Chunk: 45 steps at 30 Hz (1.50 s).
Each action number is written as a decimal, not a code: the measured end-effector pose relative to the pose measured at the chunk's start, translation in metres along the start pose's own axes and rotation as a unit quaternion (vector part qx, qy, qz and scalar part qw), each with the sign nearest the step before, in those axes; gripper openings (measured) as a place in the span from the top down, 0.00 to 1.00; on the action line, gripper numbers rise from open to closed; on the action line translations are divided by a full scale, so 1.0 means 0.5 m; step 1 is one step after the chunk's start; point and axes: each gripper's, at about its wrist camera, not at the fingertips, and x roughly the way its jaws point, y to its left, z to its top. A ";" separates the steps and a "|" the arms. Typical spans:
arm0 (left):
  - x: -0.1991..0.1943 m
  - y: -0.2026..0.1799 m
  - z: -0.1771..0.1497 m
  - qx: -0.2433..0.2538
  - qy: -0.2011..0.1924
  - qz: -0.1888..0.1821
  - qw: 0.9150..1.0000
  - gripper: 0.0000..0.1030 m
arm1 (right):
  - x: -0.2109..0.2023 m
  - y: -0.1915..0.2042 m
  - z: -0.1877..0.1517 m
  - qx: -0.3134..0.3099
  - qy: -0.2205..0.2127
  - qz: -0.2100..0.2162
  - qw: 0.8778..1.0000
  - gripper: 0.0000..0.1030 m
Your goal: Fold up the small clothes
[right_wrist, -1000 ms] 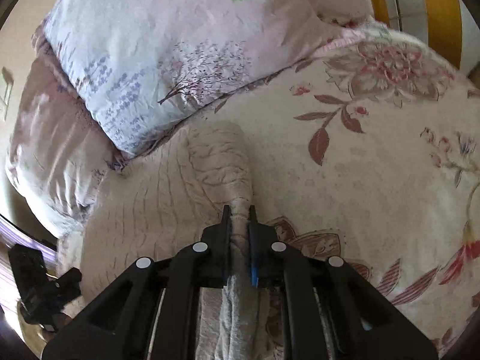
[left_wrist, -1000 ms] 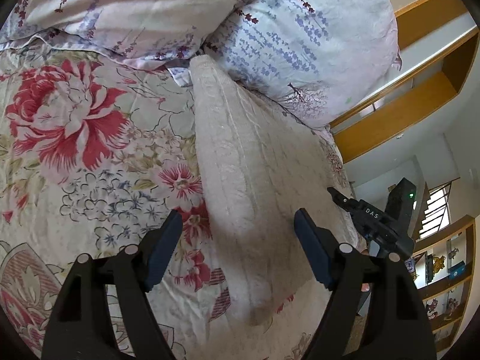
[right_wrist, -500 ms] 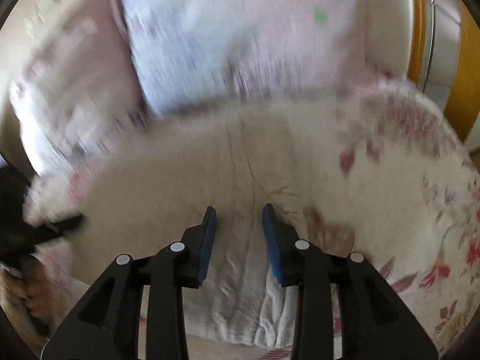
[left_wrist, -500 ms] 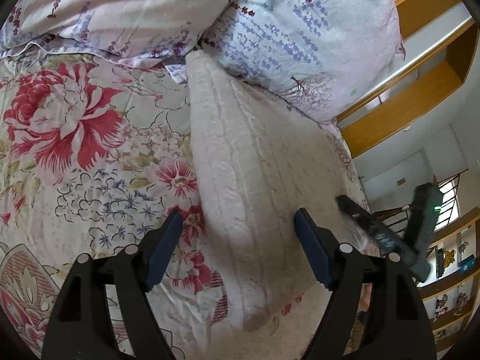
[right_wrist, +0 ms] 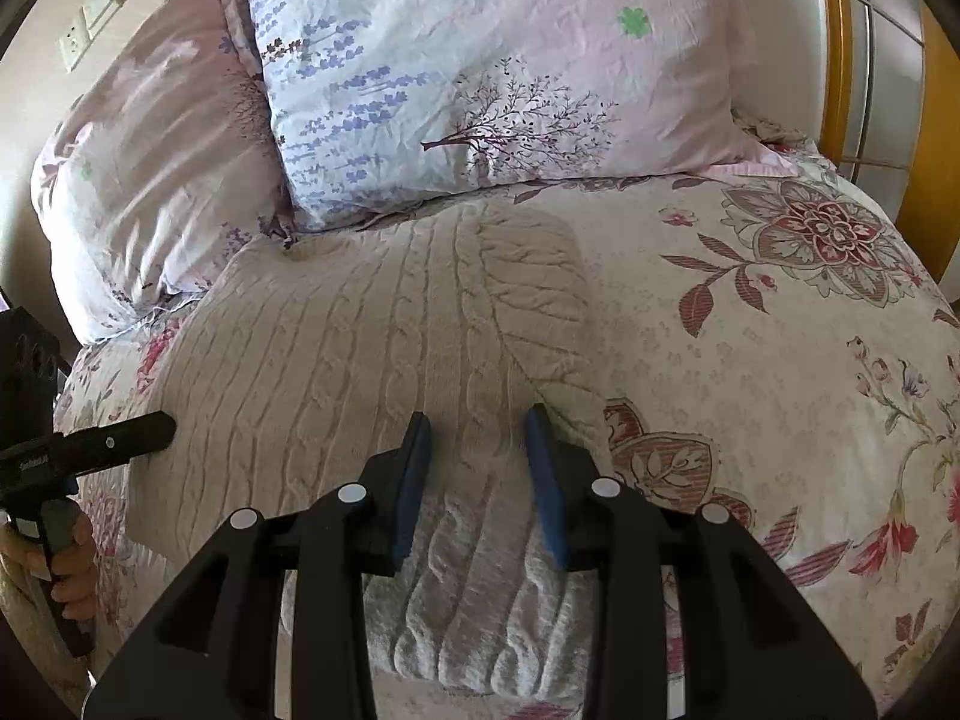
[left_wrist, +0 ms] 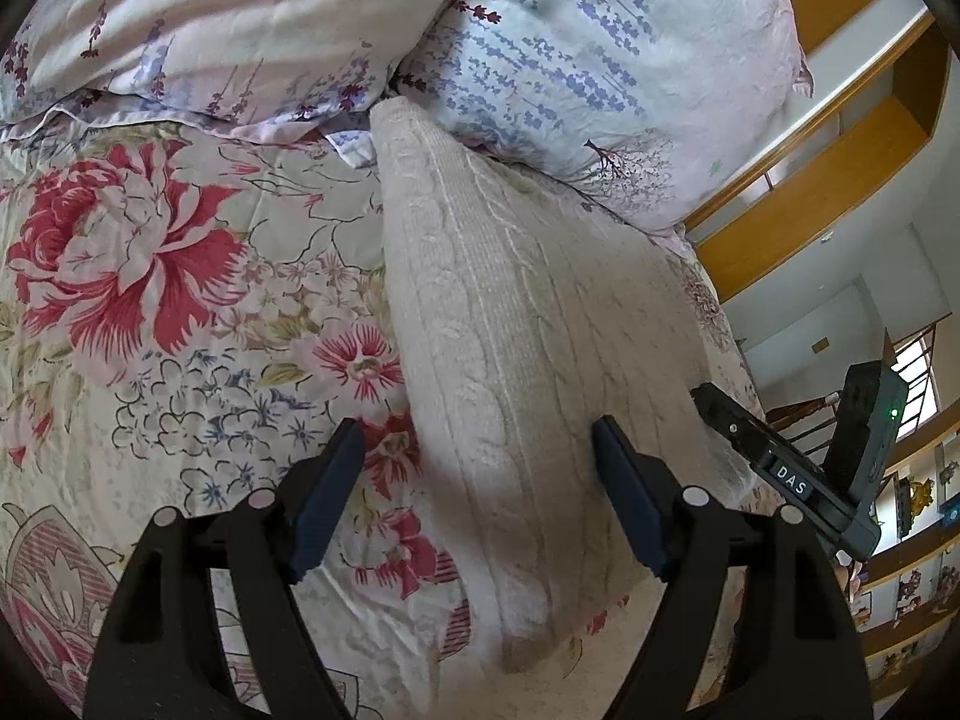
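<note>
One cream cable-knit sweater (left_wrist: 528, 360) lies folded on the floral bedspread (left_wrist: 150, 276) in the left wrist view, running as a long strip from the near edge up to the two lavender-print pillows (left_wrist: 600, 60), its far end touching the gap where they meet. Two blue-padded fingers of the left gripper (left_wrist: 477, 492) stand wide apart and released, one over the bedspread beside the sweater's left edge, the other over the knit itself; neither finger visibly pinches fabric. One second tool, the right gripper (left_wrist: 774, 468), shows at the sweater's right side, its black body bearing a white "DAS" label and a green light. Wooden shelving (left_wrist: 804, 204) rises behind the pillows. In the right wrist view, the same single sweater (right_wrist: 360, 360) spreads broad across the bedspread (right_wrist: 750, 360), with a folded roll of knit lying nearest the camera. Two fingers of the right gripper (right_wrist: 478, 462) are parted and released, straddling that knit without clenching it. One left gripper (right_wrist: 90, 444) enters from the left edge, its tip at the sweater's left border, a hand (right_wrist: 72, 576) wrapped on its handle below. Two pillows (right_wrist: 510, 90) lean behind the sweater, and one wall socket plate (right_wrist: 93, 18) is visible at upper left.
</note>
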 end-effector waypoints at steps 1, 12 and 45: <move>0.001 0.001 0.001 -0.001 0.000 -0.001 1.000 0.23 | -0.003 -0.001 -0.001 -0.001 0.002 0.001 1.000 0.66; -0.014 -0.012 -0.001 0.031 -0.011 0.046 0.998 0.12 | -0.080 -0.055 0.026 0.078 -0.027 0.044 0.996 0.23; 0.058 0.049 0.075 -0.102 0.035 -0.079 0.991 0.41 | 0.139 -0.141 0.086 0.190 0.145 0.262 0.935 0.52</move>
